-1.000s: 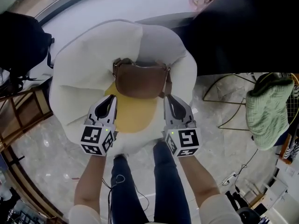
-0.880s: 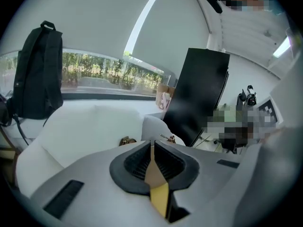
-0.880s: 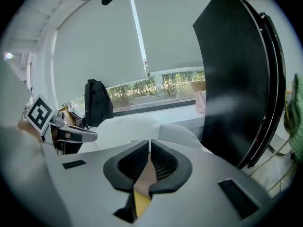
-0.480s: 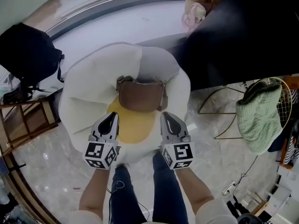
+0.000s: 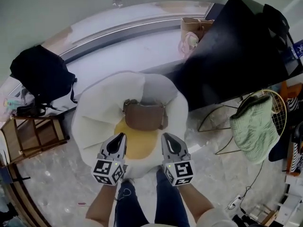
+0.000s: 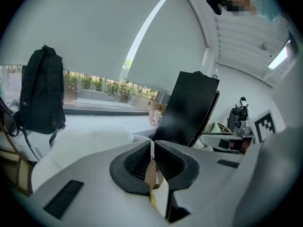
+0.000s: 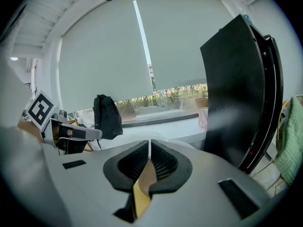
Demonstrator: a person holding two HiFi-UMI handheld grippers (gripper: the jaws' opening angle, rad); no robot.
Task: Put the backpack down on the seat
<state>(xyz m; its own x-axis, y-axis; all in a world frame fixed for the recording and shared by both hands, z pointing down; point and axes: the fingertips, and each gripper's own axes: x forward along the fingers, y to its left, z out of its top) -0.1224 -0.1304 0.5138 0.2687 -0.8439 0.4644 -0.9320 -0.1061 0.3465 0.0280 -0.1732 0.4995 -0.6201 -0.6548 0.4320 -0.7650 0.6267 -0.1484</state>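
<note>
Head view: left claw (image 5: 120,137) and right claw (image 5: 165,137) parallel, closed.

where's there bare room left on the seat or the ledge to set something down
Seat: the yellow patch in front of the brown bag, and the white lobe left of it. Ledge: the stretch between the black backpack and the tan bag. Crowded by the green cloth.
</note>
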